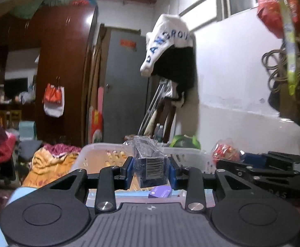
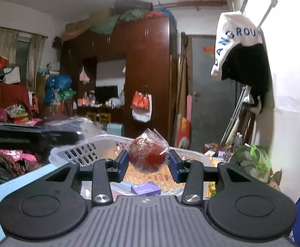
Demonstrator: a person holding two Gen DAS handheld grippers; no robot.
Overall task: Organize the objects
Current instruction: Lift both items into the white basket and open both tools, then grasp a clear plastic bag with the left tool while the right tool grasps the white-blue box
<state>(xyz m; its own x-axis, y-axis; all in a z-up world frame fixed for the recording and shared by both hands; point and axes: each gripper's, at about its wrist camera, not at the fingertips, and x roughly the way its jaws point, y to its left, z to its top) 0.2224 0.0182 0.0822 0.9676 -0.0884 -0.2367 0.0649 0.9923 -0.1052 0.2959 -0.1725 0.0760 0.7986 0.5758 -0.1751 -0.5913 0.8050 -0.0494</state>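
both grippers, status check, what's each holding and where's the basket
Left gripper shut on dark blue box. Right gripper shut on red wrapped bundle. White basket just ahead, purple box inside.

Box (image 1: 159, 192) in basket (image 1: 100, 150)

Left gripper (image 1: 151, 169) clamped, level — right gripper (image 2: 149, 161) clamped too, level, fingers forward

Blue "ANGROU" lettering on the hanging white garment (image 2: 235, 41).
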